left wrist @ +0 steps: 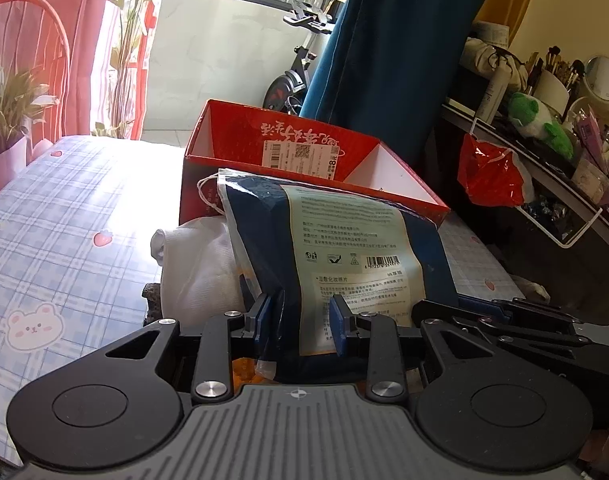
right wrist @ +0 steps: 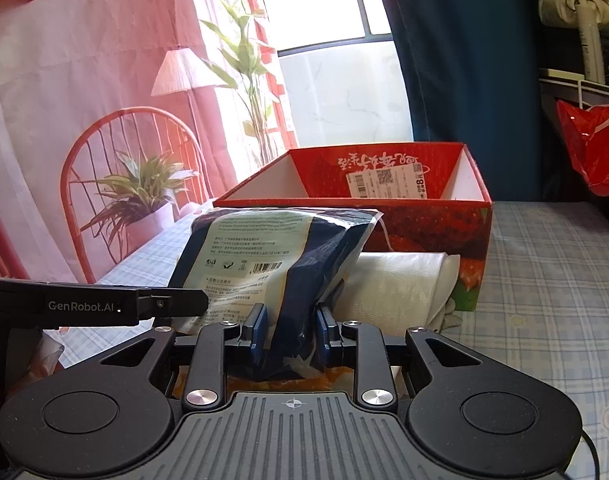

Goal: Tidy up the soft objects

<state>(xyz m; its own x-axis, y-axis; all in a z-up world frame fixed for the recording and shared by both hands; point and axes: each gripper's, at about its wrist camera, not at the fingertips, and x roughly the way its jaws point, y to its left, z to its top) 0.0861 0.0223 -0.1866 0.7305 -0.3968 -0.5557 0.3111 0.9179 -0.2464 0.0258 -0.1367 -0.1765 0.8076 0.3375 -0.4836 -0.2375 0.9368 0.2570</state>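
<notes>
Both jaws clamp the cotton-pad packet [left wrist: 336,248]; only the left view shows the green plush [left wrist: 538,120].

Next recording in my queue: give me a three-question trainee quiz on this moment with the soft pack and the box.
1. True or false: both the left gripper and the right gripper are shut on the dark blue plastic pack with the pale printed label.
2. What lies on the checked tablecloth beside the pack, against the red open-topped cardboard box? A) folded white cloth B) glass bottle C) metal pan
3. Fill in: the pack is ____ the box, not inside it.

Key: 1 true. 2 A, the folded white cloth. 3 in front of.
</notes>
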